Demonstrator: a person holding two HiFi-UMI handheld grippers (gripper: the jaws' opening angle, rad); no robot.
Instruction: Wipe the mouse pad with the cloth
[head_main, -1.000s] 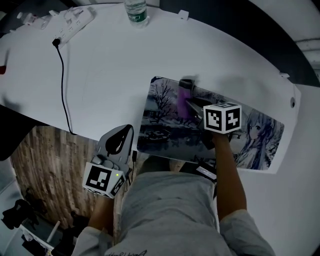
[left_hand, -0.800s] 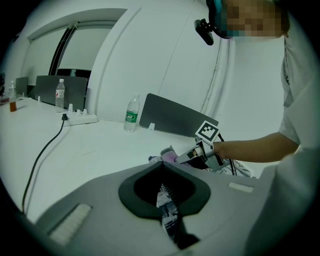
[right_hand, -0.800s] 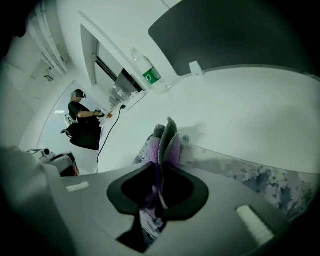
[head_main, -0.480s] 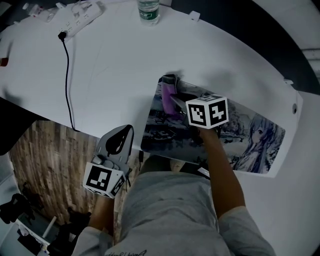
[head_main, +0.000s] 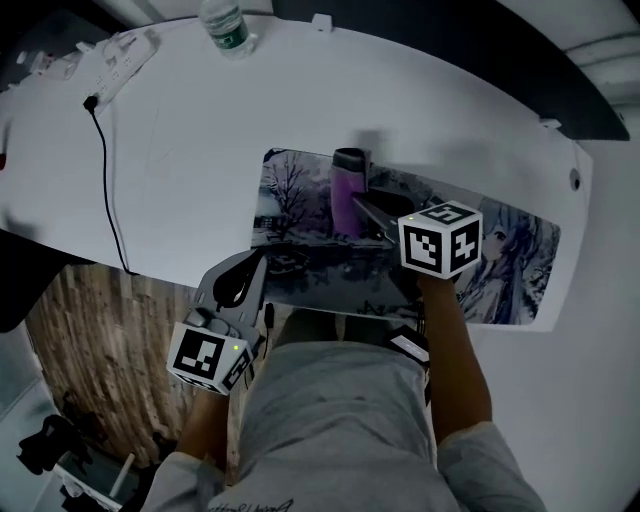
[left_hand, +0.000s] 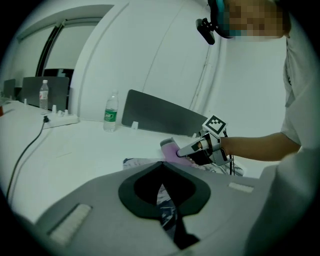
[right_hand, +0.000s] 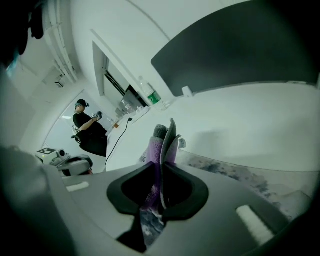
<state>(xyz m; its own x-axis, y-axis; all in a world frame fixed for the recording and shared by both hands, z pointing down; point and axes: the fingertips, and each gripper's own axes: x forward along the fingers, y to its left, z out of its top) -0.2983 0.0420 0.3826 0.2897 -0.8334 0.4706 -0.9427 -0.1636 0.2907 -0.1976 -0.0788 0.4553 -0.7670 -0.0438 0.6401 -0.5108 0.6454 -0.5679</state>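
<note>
White curved table (head_main: 400, 110) fills the upper half of the head view, with a wood floor (head_main: 100, 340) at the lower left. The cloth (head_main: 347, 195), purple with a grey end, lies bunched on the mouse pad (head_main: 300, 210), just left of the frame's centre; its grey end reaches the pad's upper edge. The pad is long and printed with a winter picture, and it runs from the centre toward the right along the table's near edge.

The right gripper (head_main: 360, 205) has its 2 jaws closed on the cloth. In the right gripper view the folds of the cloth (right_hand: 162, 145) stand pinched between them, pressed down on the pad. The right forearm (head_main: 455, 340) stretches up from the lower right of the frame, nearly straight, with the marker cube above the wrist.

The left gripper (head_main: 255, 262) is held at the lower left, off the table edge and above the floor, near the pad's lower left corner. Its jaws point up toward the table, their tips meet, and nothing is between them.

At the upper left of the head view stand a water bottle (head_main: 225, 25) and a power strip (head_main: 115, 62), with a black cable (head_main: 105, 180) running down to the table's near edge.
</note>
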